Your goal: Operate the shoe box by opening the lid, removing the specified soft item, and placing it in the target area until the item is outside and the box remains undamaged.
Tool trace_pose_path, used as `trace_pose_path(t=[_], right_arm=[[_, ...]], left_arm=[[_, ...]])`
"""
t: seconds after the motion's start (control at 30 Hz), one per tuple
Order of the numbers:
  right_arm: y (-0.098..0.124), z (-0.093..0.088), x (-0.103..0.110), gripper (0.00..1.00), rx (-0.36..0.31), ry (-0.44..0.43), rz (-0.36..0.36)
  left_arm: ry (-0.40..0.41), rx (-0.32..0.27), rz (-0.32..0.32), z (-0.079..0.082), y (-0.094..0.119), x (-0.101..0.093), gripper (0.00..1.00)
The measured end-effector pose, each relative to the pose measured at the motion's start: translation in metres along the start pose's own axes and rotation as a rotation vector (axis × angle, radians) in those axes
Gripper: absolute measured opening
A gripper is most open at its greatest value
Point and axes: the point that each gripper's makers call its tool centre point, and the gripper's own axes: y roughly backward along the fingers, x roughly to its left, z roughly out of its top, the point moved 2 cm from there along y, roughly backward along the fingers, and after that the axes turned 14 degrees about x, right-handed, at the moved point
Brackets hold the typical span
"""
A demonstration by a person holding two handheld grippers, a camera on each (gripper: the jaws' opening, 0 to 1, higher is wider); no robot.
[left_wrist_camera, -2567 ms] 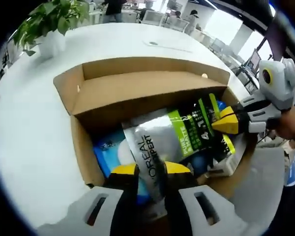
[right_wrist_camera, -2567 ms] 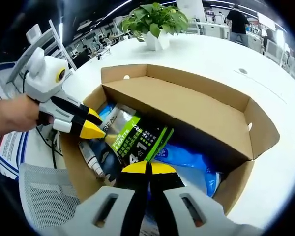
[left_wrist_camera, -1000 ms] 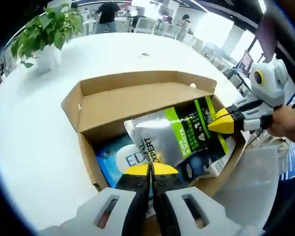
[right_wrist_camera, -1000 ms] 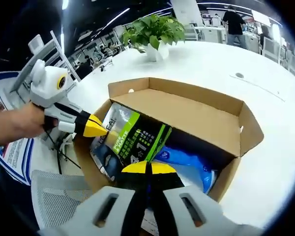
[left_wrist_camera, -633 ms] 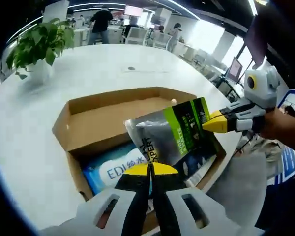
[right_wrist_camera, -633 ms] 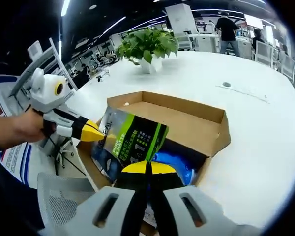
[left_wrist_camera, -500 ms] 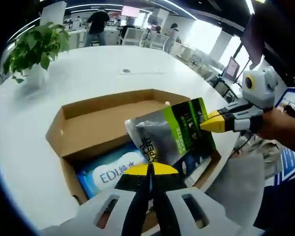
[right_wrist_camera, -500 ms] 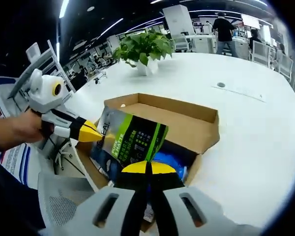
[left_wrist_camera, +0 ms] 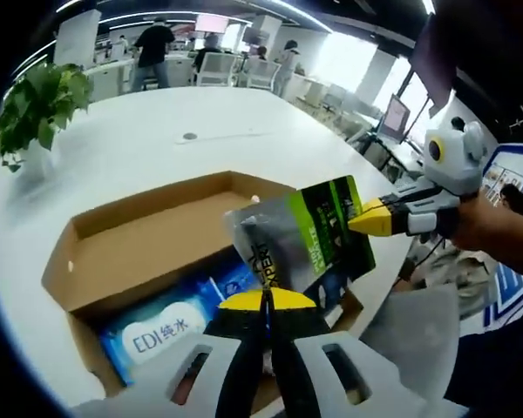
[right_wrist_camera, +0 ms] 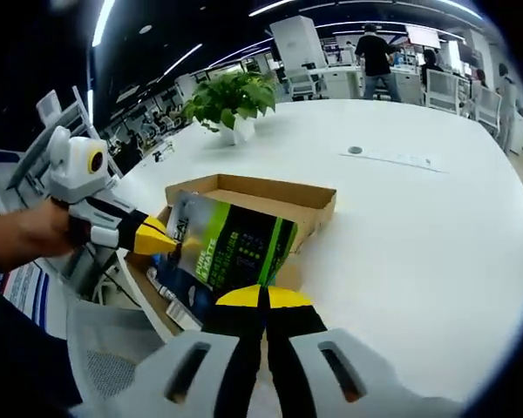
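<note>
Box [left_wrist_camera: 148, 248] lid open. Pouch [left_wrist_camera: 301, 244] held above box, both grippers' fingers pinching it: left [left_wrist_camera: 263, 300] one edge, right [right_wrist_camera: 263, 297] other. Left: carry to tabletop [right_wrist_camera: 418, 226], release.

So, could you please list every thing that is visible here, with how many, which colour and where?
shoe box: one, brown cardboard, open, on the table
pouch: one, silver, green and black, lifted above the box
wipes pack: one, blue, inside the box
table: one, white, under the box
potted plant: one, green, white pot, far side of table
left gripper: yellow-tipped, shut on pouch
right gripper: yellow-tipped, shut on pouch
</note>
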Motion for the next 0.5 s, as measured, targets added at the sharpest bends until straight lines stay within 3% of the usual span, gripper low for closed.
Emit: trace_pose_path(t=[0.5], right_arm=[[0.047, -0.030, -0.069, 0.00, -0.037, -0.083, -0.044]], left_arm=[[-0.067, 0.035, -0.045, 0.039, -0.043, -0.065, 0.00]])
